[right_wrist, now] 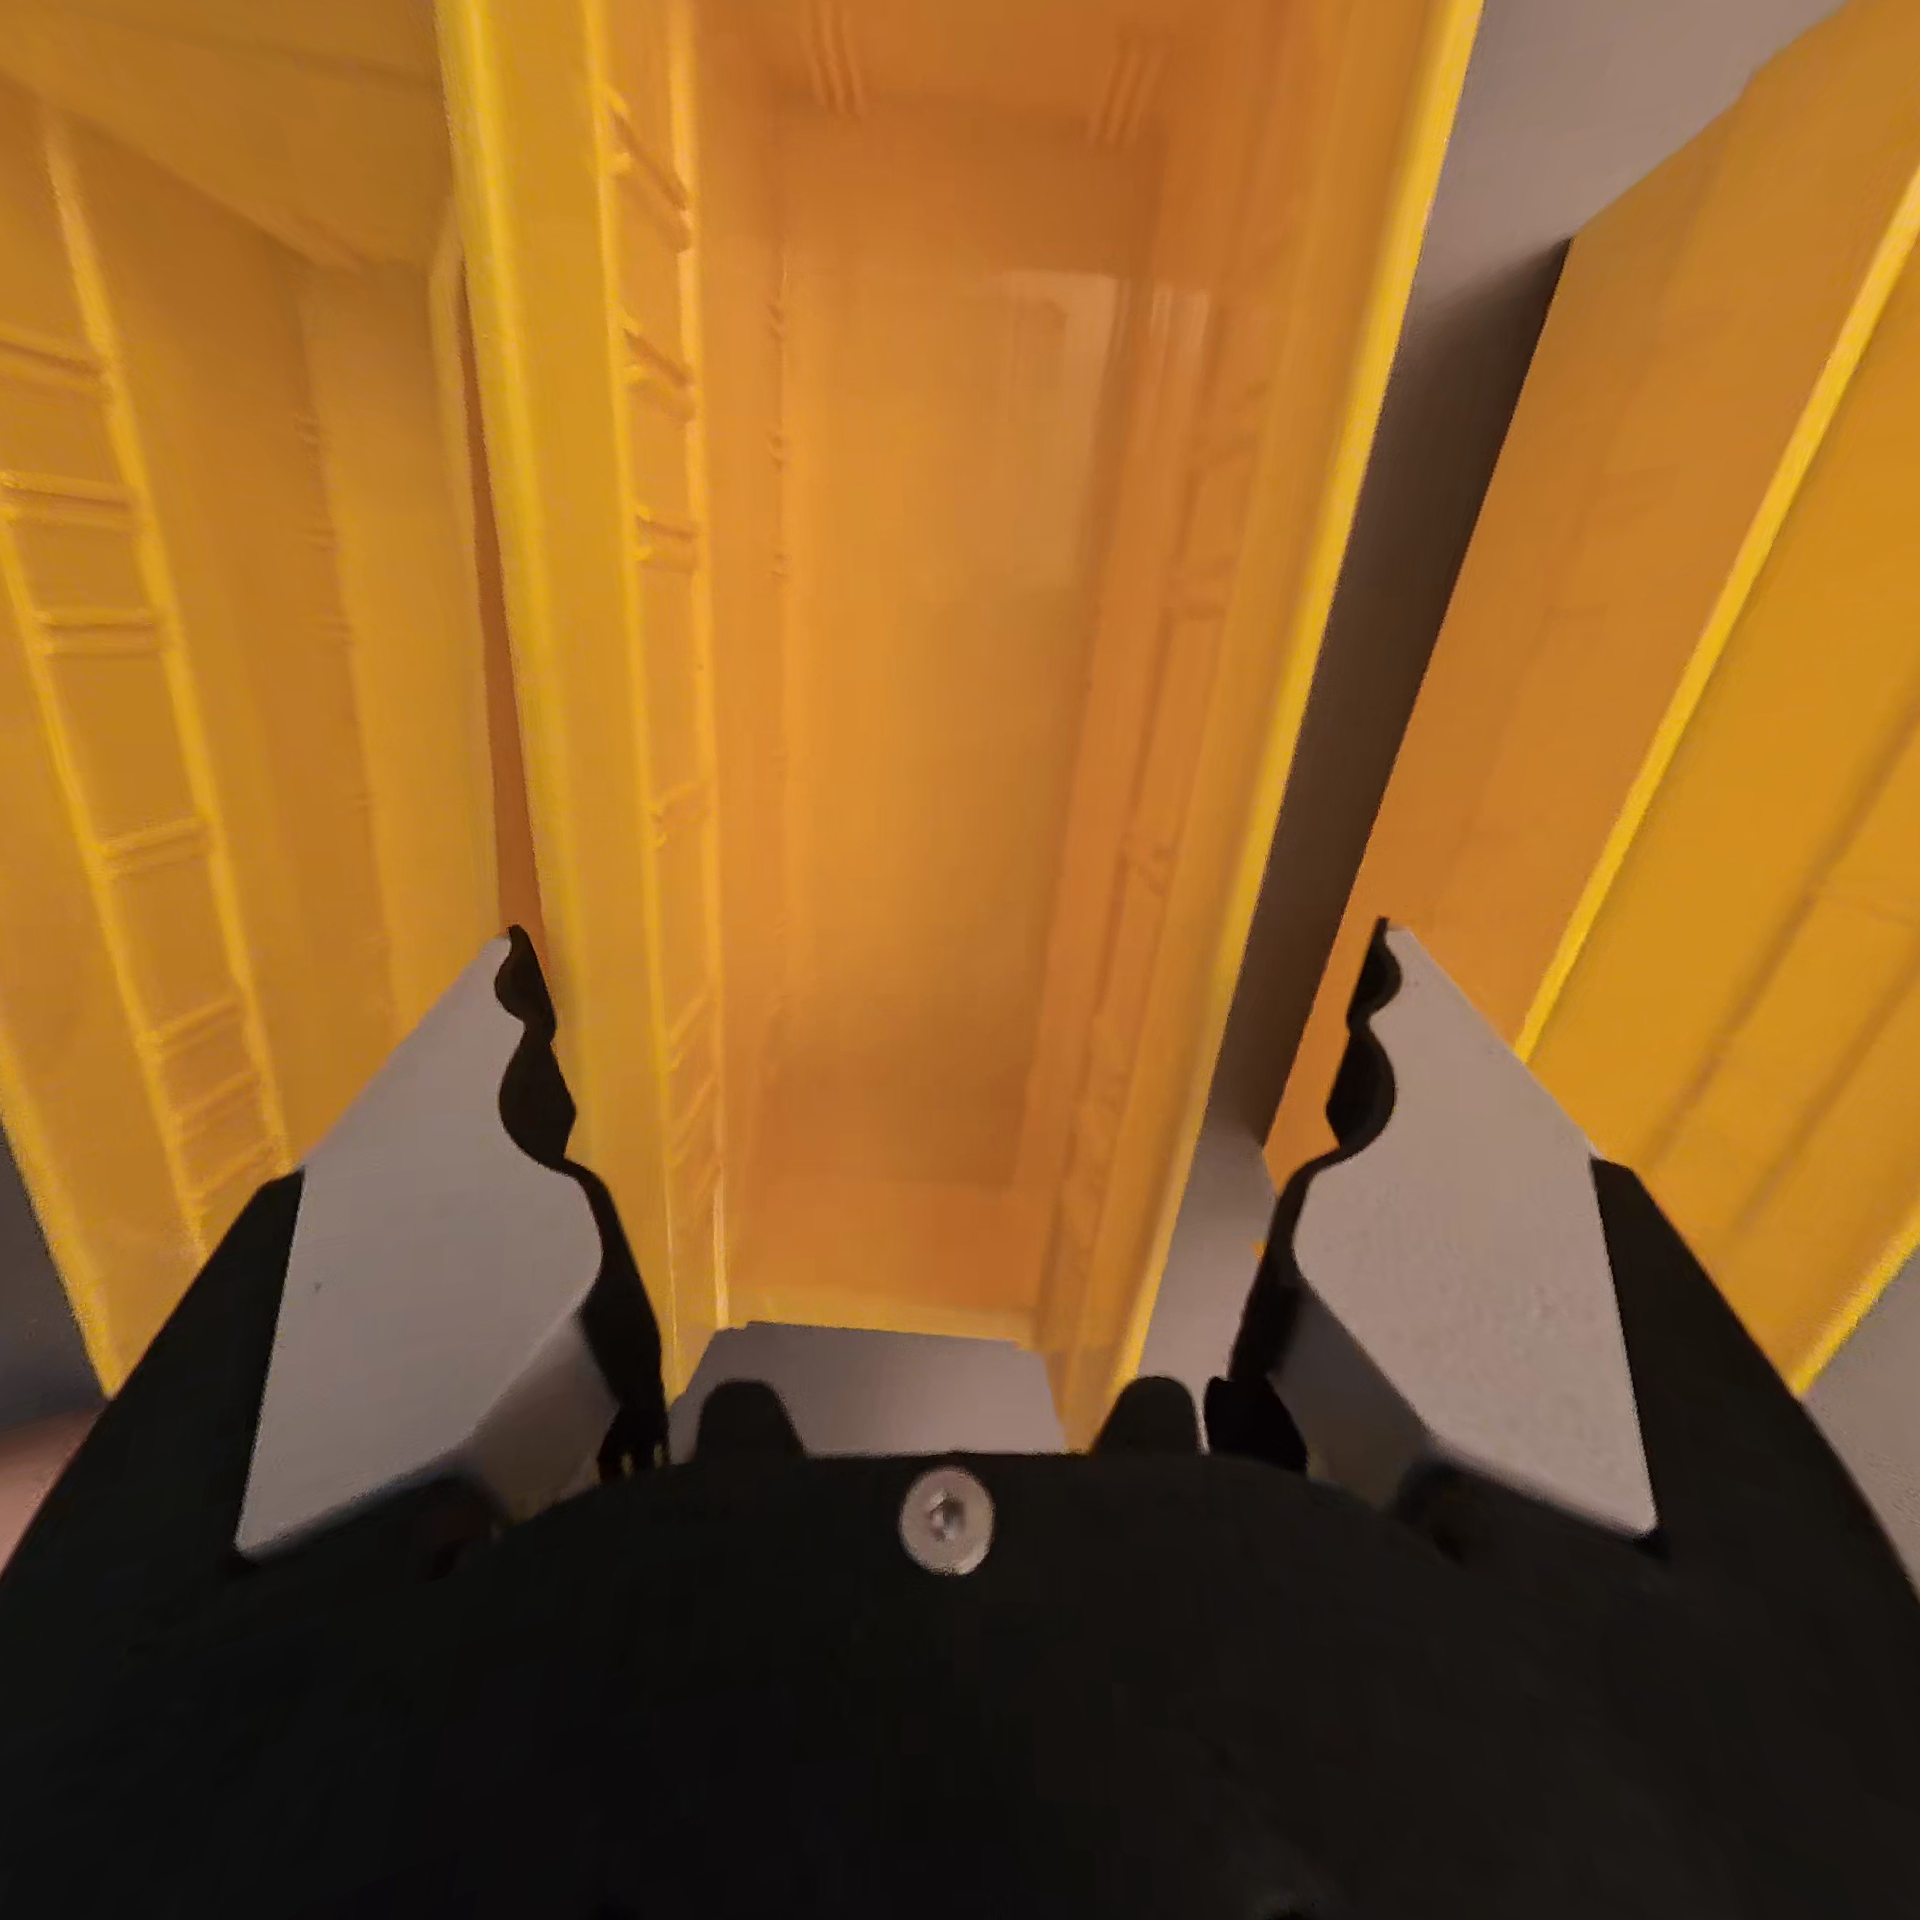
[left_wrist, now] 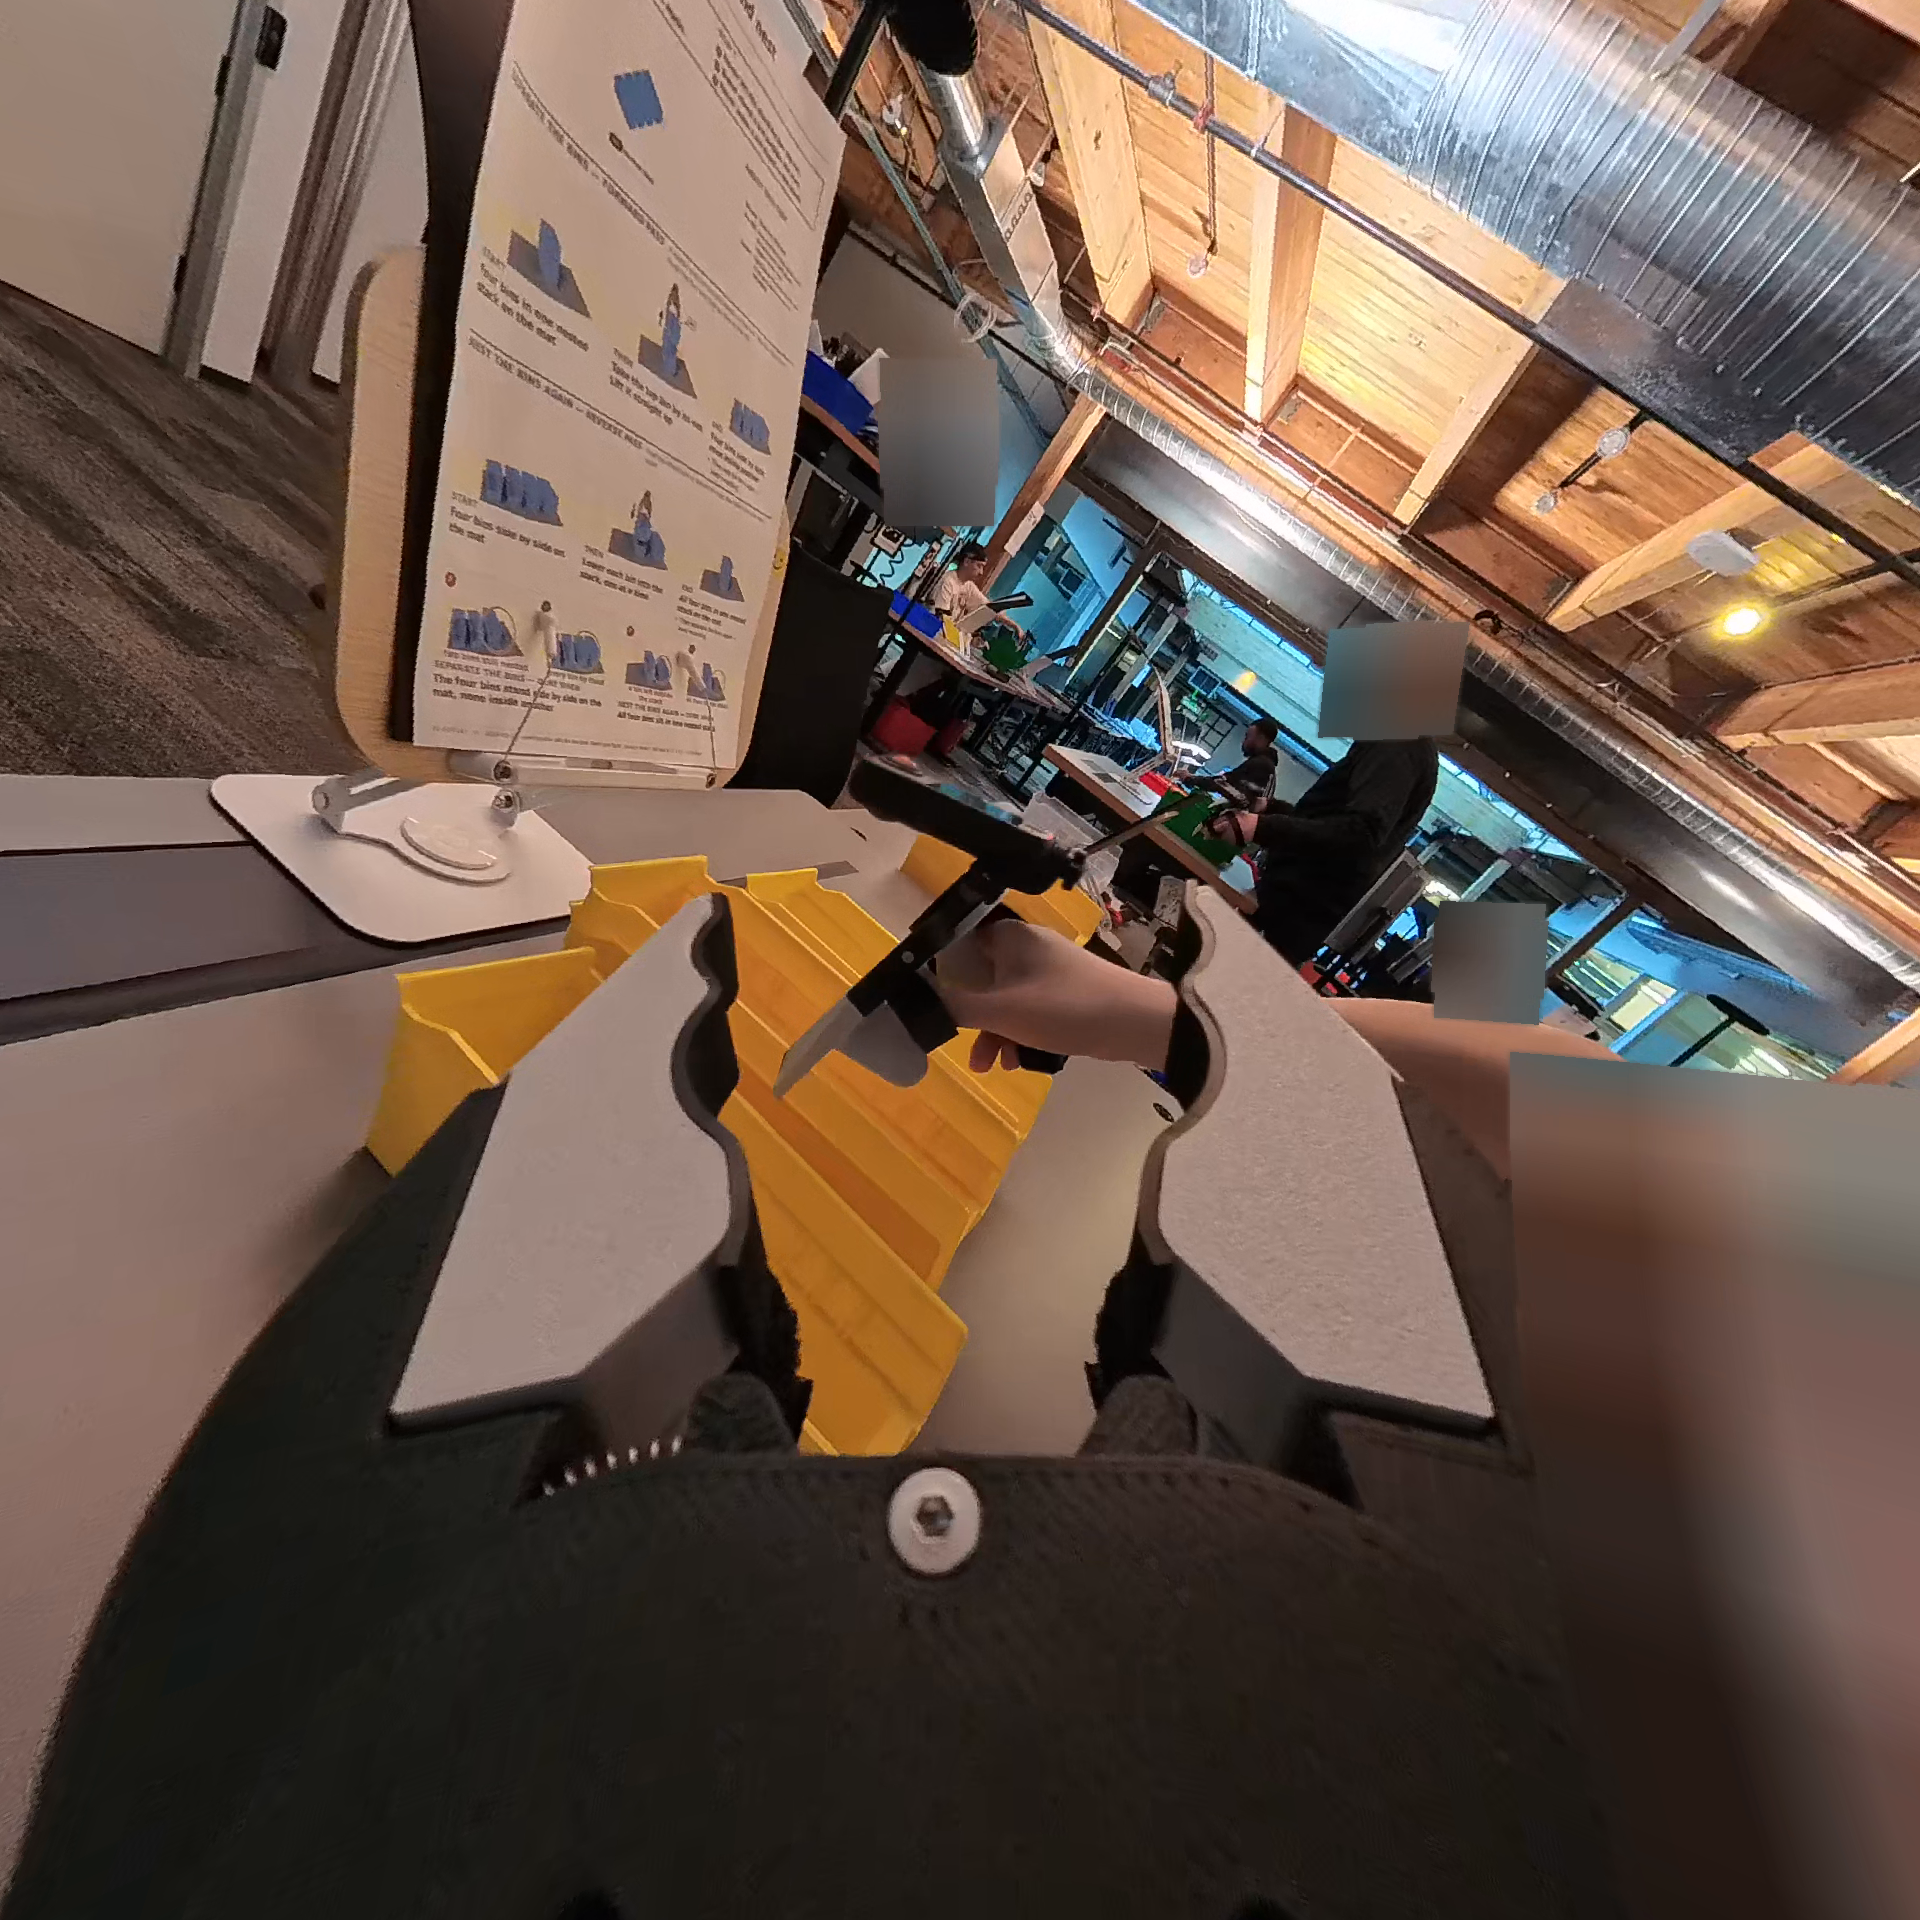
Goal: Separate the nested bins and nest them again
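Note:
Several yellow bins (left_wrist: 862,1195) lie side by side on the grey table (left_wrist: 156,1247), open tops up. My left gripper (left_wrist: 956,925) is open and holds nothing, hovering low at the near end of the row. A hand holds my right gripper (left_wrist: 862,1049) over the middle of the row. In the right wrist view I look straight down into one bin (right_wrist: 935,623). My right gripper (right_wrist: 945,935) is wide open and straddles this bin. Its left finger (right_wrist: 436,1143) is close beside the left wall. Its right finger (right_wrist: 1475,1143) stands apart from the right wall, with table showing between.
Neighbouring bins lie at the left (right_wrist: 208,623) and at the right (right_wrist: 1714,675) of the straddled one. An instruction sheet on a stand (left_wrist: 623,416) with a white base (left_wrist: 416,852) stands behind the bins. People work at tables far behind.

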